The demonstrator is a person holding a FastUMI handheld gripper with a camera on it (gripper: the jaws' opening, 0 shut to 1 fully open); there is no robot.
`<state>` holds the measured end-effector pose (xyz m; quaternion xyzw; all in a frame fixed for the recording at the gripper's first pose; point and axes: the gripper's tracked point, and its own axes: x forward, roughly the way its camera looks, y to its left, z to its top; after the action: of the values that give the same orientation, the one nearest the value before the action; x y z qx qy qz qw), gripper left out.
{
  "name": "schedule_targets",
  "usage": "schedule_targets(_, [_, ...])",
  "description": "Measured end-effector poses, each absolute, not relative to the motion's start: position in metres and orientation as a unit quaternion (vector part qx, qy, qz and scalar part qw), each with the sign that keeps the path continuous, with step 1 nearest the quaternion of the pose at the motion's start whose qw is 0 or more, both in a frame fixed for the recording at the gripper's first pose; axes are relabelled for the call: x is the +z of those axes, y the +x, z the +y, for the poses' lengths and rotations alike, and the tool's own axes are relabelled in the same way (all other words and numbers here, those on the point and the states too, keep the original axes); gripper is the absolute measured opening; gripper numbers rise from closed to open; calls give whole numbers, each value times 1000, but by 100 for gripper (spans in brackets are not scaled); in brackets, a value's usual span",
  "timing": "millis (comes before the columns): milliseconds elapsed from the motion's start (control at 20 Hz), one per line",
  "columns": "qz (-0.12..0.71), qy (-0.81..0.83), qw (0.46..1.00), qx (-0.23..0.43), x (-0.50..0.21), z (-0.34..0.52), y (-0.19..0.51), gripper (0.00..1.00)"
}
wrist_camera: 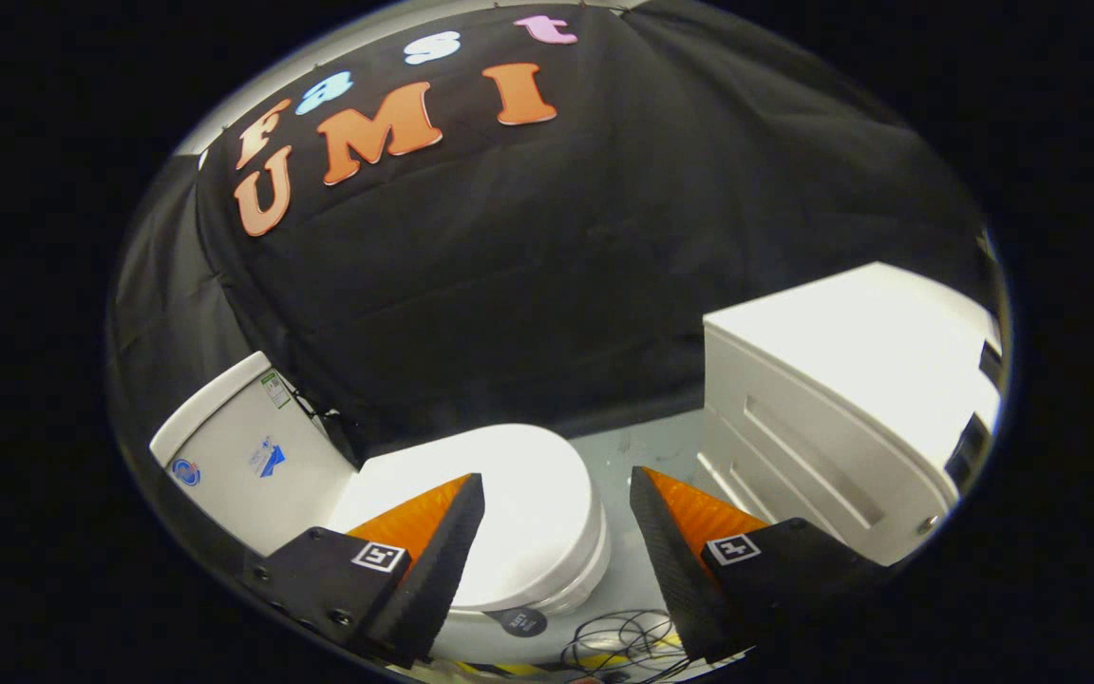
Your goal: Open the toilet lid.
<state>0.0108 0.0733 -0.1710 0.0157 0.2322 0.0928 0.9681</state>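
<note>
A white toilet stands below me with its lid (518, 503) lying flat and closed over the bowl. Its tank (243, 446) rises to the left, against the black cloth wall, with stickers on its side. My gripper (556, 489) hangs open above the front part of the lid, one finger over the lid's left half and the other past its right edge. Nothing is between the fingers, and they are clear of the lid.
A white cabinet (822, 418) with panelled drawer fronts stands to the right of the toilet, a narrow strip of pale floor (647, 451) between them. Thin dark cables (618, 641) lie coiled on the floor by the toilet's base.
</note>
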Motion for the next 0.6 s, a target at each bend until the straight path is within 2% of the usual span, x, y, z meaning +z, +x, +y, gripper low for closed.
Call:
schedule_targets(300, [356, 126, 923, 79, -256, 68, 0, 99])
schedule_targets(600, [425, 213, 877, 72, -288, 61, -24, 99])
